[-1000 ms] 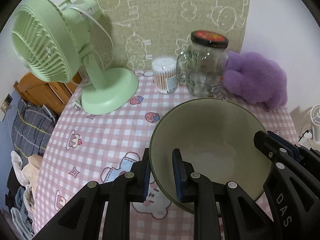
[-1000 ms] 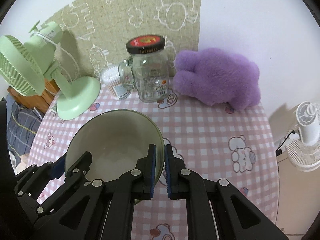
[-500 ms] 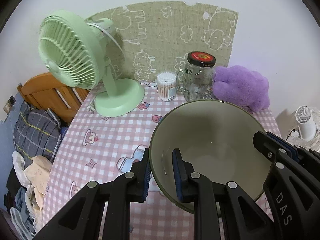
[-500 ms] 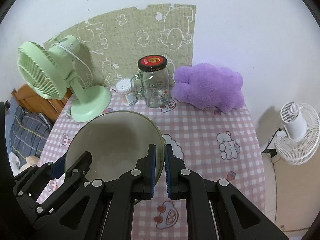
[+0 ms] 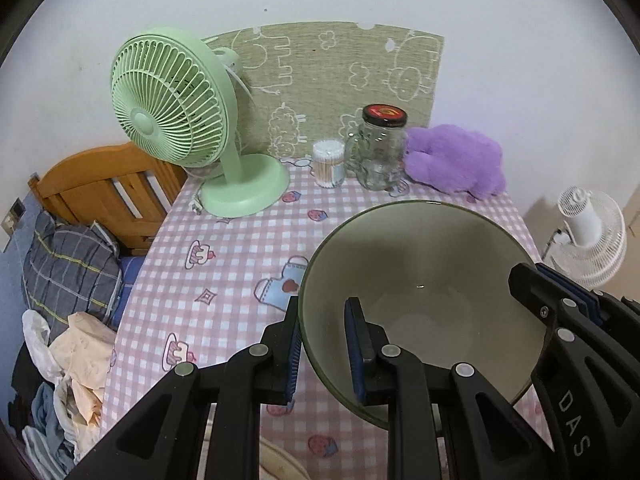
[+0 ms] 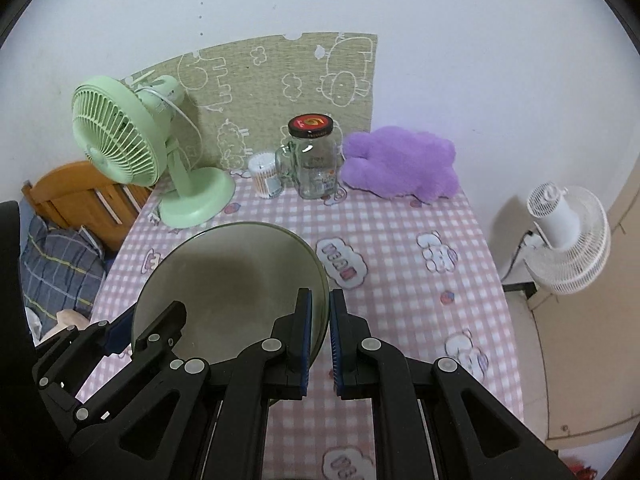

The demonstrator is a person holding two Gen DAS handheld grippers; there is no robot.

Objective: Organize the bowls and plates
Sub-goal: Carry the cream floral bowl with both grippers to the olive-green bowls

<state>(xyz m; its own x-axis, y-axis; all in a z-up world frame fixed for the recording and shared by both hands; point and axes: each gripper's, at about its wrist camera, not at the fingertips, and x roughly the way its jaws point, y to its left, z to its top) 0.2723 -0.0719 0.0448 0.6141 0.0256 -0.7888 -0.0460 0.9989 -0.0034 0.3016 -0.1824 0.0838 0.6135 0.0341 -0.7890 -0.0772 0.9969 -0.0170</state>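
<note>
A large olive-green bowl (image 5: pixel 420 264) hangs above the pink checked tablecloth (image 5: pixel 224 264), carried by both grippers. My left gripper (image 5: pixel 324 312) is shut on the bowl's left rim, one finger inside and one outside. My right gripper (image 6: pixel 320 300) is shut on the opposite rim of the bowl (image 6: pixel 232 272). In the left wrist view the right gripper (image 5: pixel 532 276) shows at the bowl's right edge; in the right wrist view the left gripper (image 6: pixel 140 320) shows at its left edge. The bowl is empty. A pale curved rim of another dish (image 5: pixel 280 464) peeks in at the bottom.
Along the back wall stand a green desk fan (image 5: pixel 176 104), a cotton-swab tub (image 5: pixel 329 164), a glass jar with a black lid (image 5: pixel 380 148) and a purple plush (image 5: pixel 456 160). A wooden bed frame (image 5: pixel 100 188) and clothes lie left; a white fan (image 6: pixel 568 236) stands right.
Both grippers have drawn back and upward from the wall with the bowl held between them. The fan, jar and plush now look smaller and farther off, and more tablecloth shows.
</note>
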